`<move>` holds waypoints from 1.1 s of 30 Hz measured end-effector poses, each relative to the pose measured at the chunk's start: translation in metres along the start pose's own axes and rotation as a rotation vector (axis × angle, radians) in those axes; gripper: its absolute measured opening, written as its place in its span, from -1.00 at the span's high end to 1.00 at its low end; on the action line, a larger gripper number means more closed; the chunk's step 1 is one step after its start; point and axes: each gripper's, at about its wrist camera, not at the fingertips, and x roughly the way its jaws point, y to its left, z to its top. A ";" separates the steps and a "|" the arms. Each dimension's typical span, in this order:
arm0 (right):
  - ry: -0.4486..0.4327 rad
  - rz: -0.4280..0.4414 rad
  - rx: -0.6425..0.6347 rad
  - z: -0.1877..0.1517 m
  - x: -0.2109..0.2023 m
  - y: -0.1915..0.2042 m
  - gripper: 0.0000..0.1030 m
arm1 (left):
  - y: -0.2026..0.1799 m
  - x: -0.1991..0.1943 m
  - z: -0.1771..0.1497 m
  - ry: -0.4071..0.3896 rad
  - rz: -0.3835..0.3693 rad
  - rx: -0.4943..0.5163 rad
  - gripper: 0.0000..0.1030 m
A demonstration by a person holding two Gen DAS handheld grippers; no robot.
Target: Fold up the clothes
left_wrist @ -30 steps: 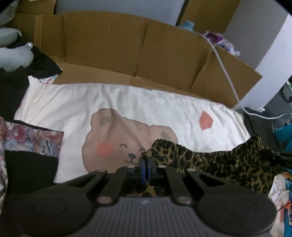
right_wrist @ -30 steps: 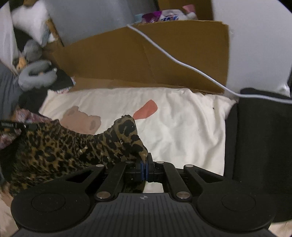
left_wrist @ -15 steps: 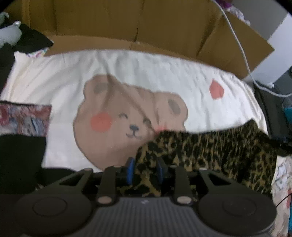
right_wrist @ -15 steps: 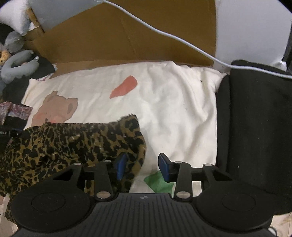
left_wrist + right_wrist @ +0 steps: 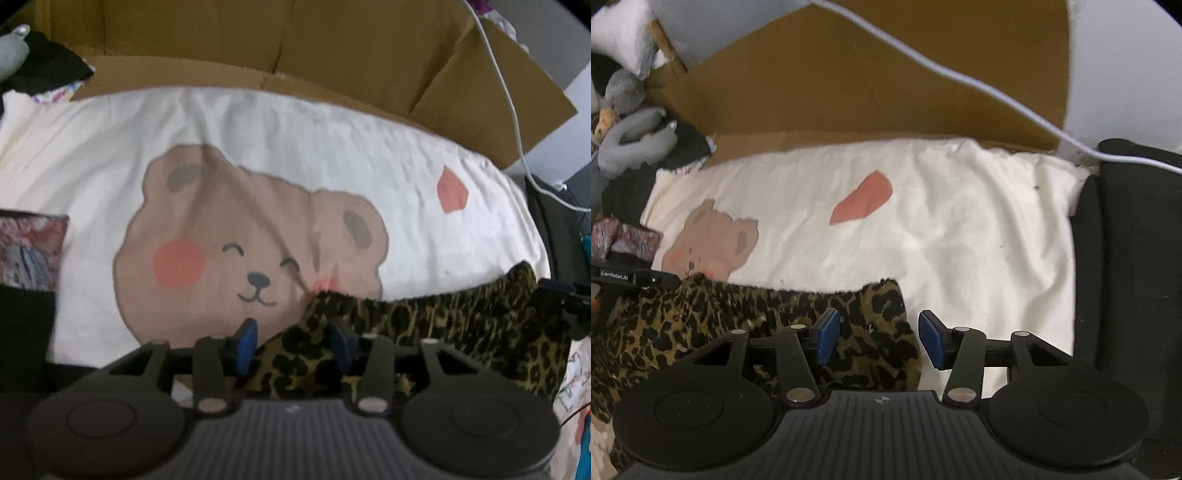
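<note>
A leopard-print garment (image 5: 443,325) lies spread in a strip along the near edge of a cream sheet with a bear print (image 5: 295,147). My left gripper (image 5: 294,347) is over the garment's left end, its jaws opening, and the cloth lies loose between the blue pads (image 5: 246,343). In the right wrist view the same garment (image 5: 701,325) runs to the left. My right gripper (image 5: 880,338) is over its right corner, jaws opening too, with the corner resting between the pads (image 5: 932,341) and not pinched.
Brown cardboard (image 5: 332,55) stands behind the sheet, with a white cable (image 5: 960,81) hanging across it. A black cushion (image 5: 1126,258) borders the sheet on the right. A grey plush toy (image 5: 631,136) and a patterned folded cloth (image 5: 29,251) lie at the left.
Both grippers were shut on the leopard garment's ends and held it up. They have sunk toward the sheet and opened, and the garment now lies flat.
</note>
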 end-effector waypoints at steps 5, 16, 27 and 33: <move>0.051 -0.006 -0.006 -0.010 0.017 -0.001 -0.08 | -0.001 0.011 -0.013 0.044 -0.023 0.005 0.07; 0.033 -0.018 -0.073 -0.021 0.014 0.004 0.86 | -0.011 0.011 -0.023 0.075 -0.033 0.069 0.64; -0.094 0.000 -0.072 0.005 -0.019 0.009 0.96 | -0.010 -0.044 0.003 -0.180 0.038 0.074 0.86; -0.135 -0.001 -0.105 0.034 -0.017 0.025 0.97 | 0.000 -0.051 0.026 -0.229 0.088 0.040 0.86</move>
